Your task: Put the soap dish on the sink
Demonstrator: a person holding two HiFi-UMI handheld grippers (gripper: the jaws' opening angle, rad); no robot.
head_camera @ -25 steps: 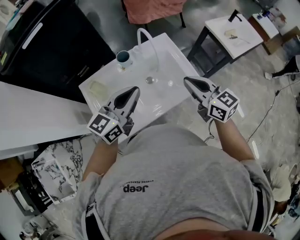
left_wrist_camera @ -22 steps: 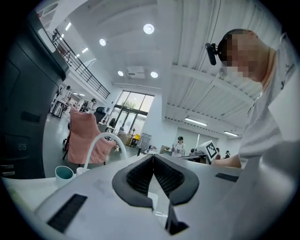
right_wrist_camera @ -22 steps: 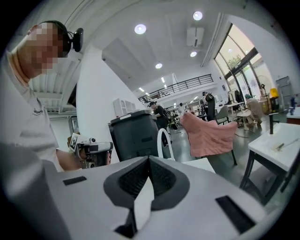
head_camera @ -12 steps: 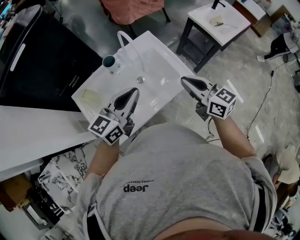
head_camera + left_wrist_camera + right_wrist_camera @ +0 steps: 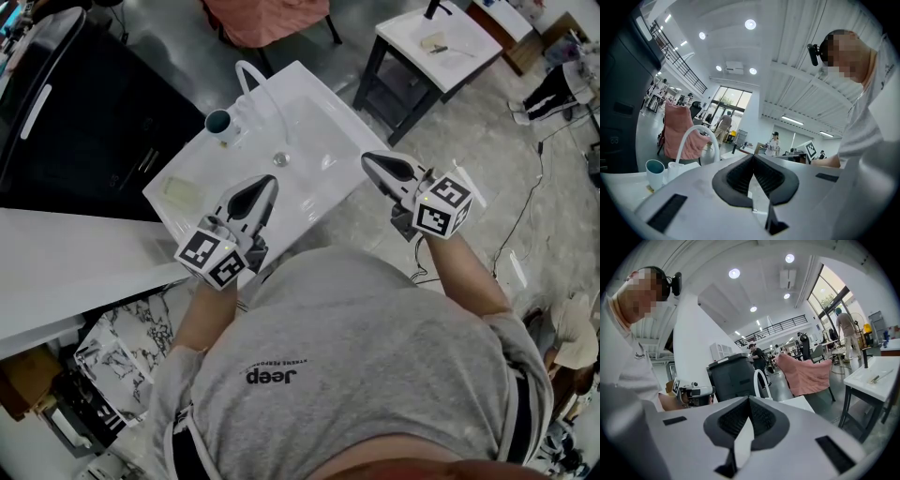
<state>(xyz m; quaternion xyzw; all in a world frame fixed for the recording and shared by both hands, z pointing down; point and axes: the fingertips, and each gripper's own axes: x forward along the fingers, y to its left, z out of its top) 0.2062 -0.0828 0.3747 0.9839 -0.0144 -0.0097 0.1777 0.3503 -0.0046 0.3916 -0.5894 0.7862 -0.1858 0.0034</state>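
Observation:
The white sink (image 5: pixel 309 112) lies tilted across the middle of the head view. A pale, translucent soap dish (image 5: pixel 178 190) rests on its left deck. My left gripper (image 5: pixel 270 181) is shut and empty, and its tips hang over the basin's near edge, right of the dish and apart from it. My right gripper (image 5: pixel 367 158), also shut and empty, sits just off the sink's right corner. In the left gripper view the jaws (image 5: pixel 752 157) meet with nothing between them, and the faucet (image 5: pixel 693 136) shows beyond. The right gripper view shows its jaws (image 5: pixel 749 399) closed too.
A teal cup (image 5: pixel 221 124) stands by the white arched faucet (image 5: pixel 251 75) at the sink's far edge. A black cabinet (image 5: pixel 84 103) is at far left, with a white table (image 5: pixel 66 272) near left. A second sink on a dark stand (image 5: pixel 436 42) is far right. Cables lie on the floor.
In the first half second both grippers shifted right relative to the sink, so the right one left the sink's edge. Nothing has moved since. Both stayed shut.

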